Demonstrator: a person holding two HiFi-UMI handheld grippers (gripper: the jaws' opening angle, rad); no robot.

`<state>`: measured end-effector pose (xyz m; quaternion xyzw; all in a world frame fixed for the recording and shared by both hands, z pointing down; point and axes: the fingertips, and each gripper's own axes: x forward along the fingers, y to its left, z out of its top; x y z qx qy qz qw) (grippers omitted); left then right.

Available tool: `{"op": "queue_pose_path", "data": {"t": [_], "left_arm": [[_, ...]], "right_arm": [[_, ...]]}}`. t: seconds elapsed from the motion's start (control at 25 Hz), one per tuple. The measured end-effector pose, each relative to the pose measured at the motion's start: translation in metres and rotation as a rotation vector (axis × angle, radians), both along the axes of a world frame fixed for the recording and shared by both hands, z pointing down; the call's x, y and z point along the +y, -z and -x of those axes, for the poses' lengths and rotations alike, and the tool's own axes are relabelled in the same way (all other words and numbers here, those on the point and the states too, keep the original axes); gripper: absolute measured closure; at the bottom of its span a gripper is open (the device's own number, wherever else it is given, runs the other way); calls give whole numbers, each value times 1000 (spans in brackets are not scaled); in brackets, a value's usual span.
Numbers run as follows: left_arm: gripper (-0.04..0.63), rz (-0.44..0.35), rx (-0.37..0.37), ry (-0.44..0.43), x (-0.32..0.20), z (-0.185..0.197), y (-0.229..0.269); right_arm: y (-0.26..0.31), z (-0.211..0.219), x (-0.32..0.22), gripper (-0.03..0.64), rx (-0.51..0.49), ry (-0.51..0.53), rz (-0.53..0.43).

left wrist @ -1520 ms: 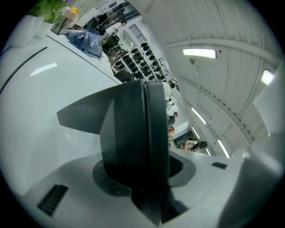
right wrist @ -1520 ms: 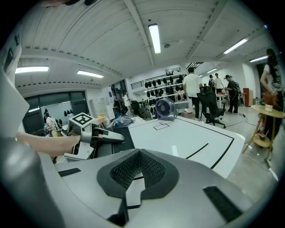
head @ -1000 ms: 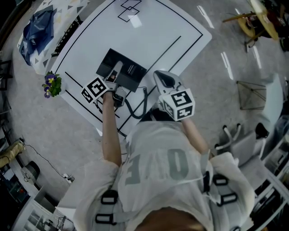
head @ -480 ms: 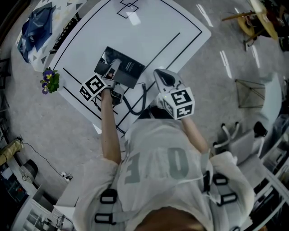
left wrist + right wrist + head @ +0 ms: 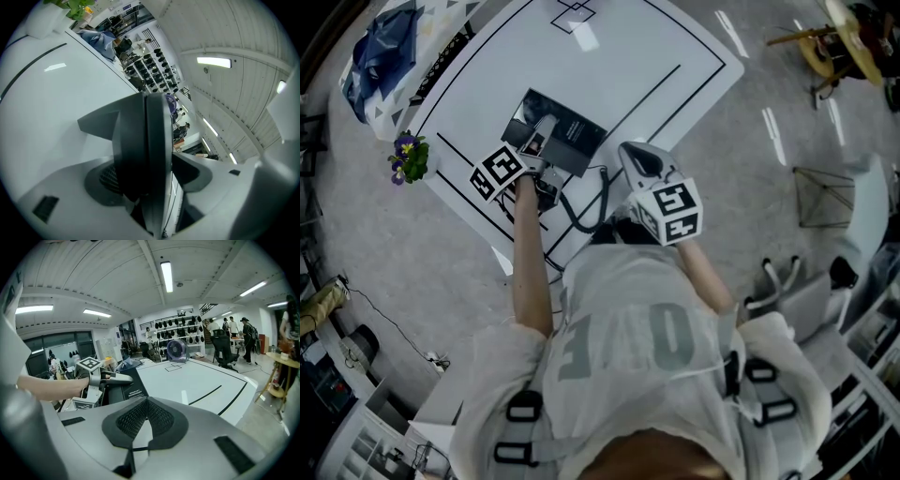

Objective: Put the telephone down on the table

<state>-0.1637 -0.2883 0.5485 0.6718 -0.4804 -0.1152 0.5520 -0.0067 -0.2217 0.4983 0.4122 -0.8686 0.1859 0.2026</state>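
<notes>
Left tool: my jaws are opening and stand wide. A dark, flat part of the telephone shows edge-on between them. It lies close against one pad, and light shows through the gap at the other, so I have no grip on it.
Right tool: my jaws are together at the tips with nothing between them. I hold it over the counter's near edge, to the right of the telephone and apart from it.
Telephone: a black slab lying on the white counter, inside the black lines drawn there. My left tool reaches over its near left side, jaws pointing away from me.
Cord: black, it loops over the counter from the telephone's near edge back toward me and passes between my two tools.
Counter: white with thin black outlines and a small square mark at the far end.
Flowers: a small purple and yellow bunch at the counter's left edge, well apart from the telephone.
Blue cloth: crumpled at the far left corner, far from both tools.
</notes>
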Motion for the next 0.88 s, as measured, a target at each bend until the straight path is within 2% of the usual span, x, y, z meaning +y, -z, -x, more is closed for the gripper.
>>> {"op": "queue_pose_path", "data": {"t": [0.88], "left_arm": [[313,28,-46,55,56,20,-1]], "right_arm": [[2,30,17,609,-10,118,-4]]}}
